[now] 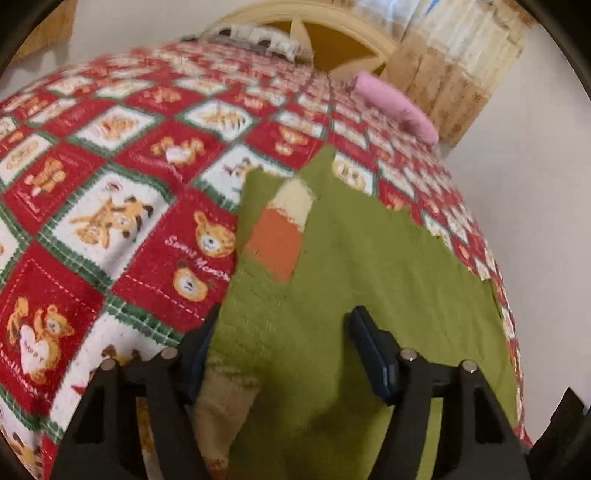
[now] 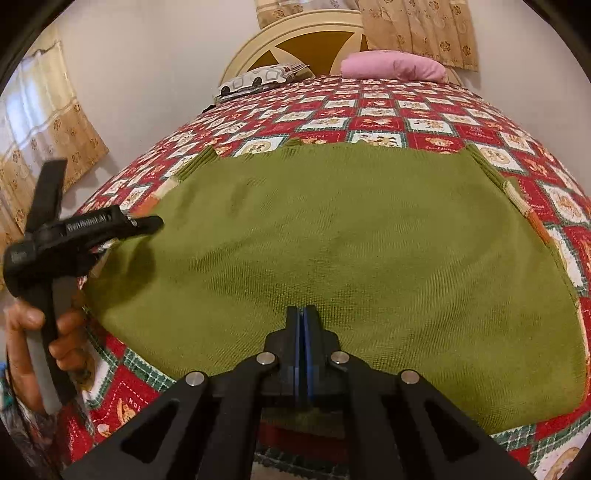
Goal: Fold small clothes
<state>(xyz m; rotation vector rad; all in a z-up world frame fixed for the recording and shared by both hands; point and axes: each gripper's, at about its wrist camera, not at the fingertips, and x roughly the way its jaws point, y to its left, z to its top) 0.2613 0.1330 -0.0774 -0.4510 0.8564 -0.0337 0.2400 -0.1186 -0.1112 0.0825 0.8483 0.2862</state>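
Note:
A small green knit sweater (image 2: 332,240) with orange and cream sleeve stripes lies flat on the bed, its hem toward me. In the left wrist view the sweater (image 1: 369,266) has one striped sleeve folded over its body. My left gripper (image 1: 280,332) is open, its jaws astride the sweater's left edge; it also shows at the left of the right wrist view (image 2: 147,223). My right gripper (image 2: 303,314) has its jaws pressed together over the sweater's near hem; nothing is visibly between the pads.
The bed is covered by a red, white and green bear-print quilt (image 2: 388,122). A pink pillow (image 2: 391,64) and a patterned pillow (image 2: 258,79) lie by the cream headboard (image 2: 295,33). Curtains (image 2: 417,29) hang behind. The bed's near edge is just below the hem.

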